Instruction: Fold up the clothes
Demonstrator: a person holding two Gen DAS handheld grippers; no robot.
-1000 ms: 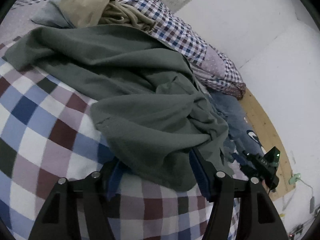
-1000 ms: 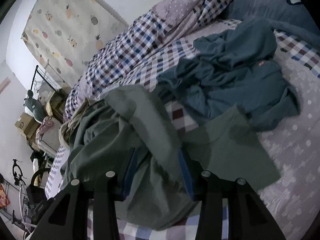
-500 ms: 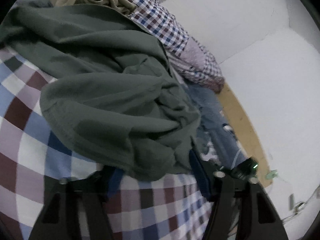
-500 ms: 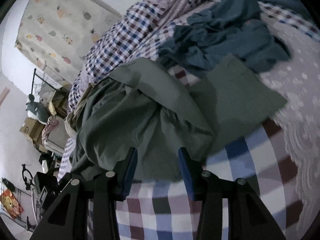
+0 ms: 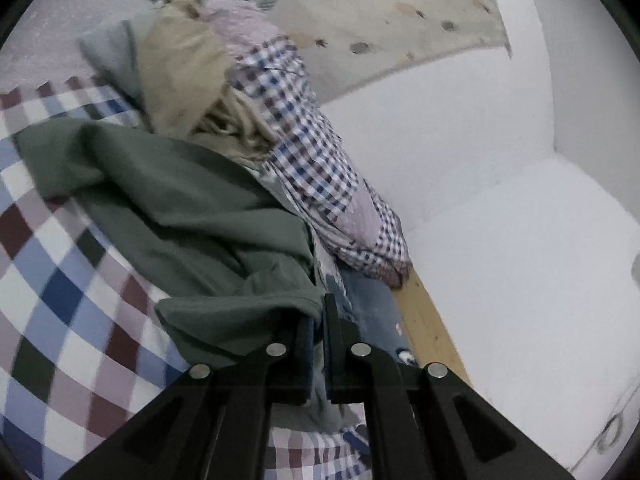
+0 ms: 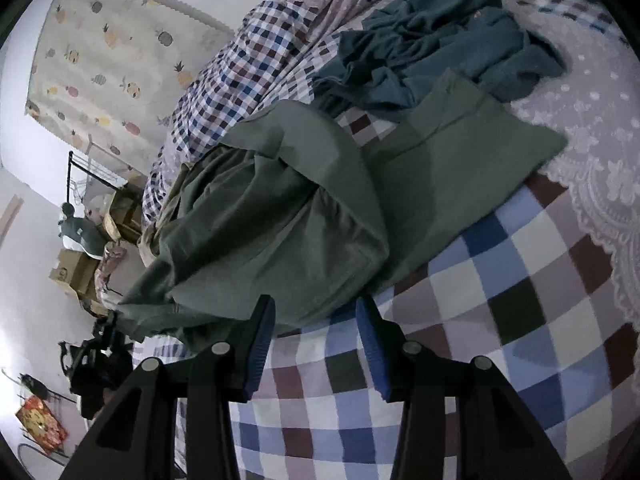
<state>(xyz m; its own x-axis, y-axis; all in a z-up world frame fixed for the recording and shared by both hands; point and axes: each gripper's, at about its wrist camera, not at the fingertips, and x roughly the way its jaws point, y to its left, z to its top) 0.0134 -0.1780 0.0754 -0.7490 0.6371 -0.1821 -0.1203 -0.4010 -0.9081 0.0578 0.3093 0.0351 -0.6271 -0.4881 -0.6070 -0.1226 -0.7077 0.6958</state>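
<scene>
Two tools work one garment: the green shirt [image 5: 192, 216] lies rumpled across the checked bed cover [image 5: 60, 320], running from about 10 o'clock down to the centre of the left wrist view. The left tool [image 5: 316, 332] stands narrow, its jaws pinched on a bunched edge of that shirt near 6 o'clock. In the right wrist view the same shirt [image 6: 280, 232] heaps from 9 o'clock to centre, one flat panel spreading toward 2 o'clock, while the right tool [image 6: 316, 320] stands wide and holds nothing, with the cloth's near hem just beyond its fingertips. A teal garment [image 6: 440, 40] sits crumpled at 1 o'clock. I judge the shirt light, soft and limp: it will sag and drag, not slide stiffly. A hem corner or seam looks the surest place to grip, since thick bunches may slip.
</scene>
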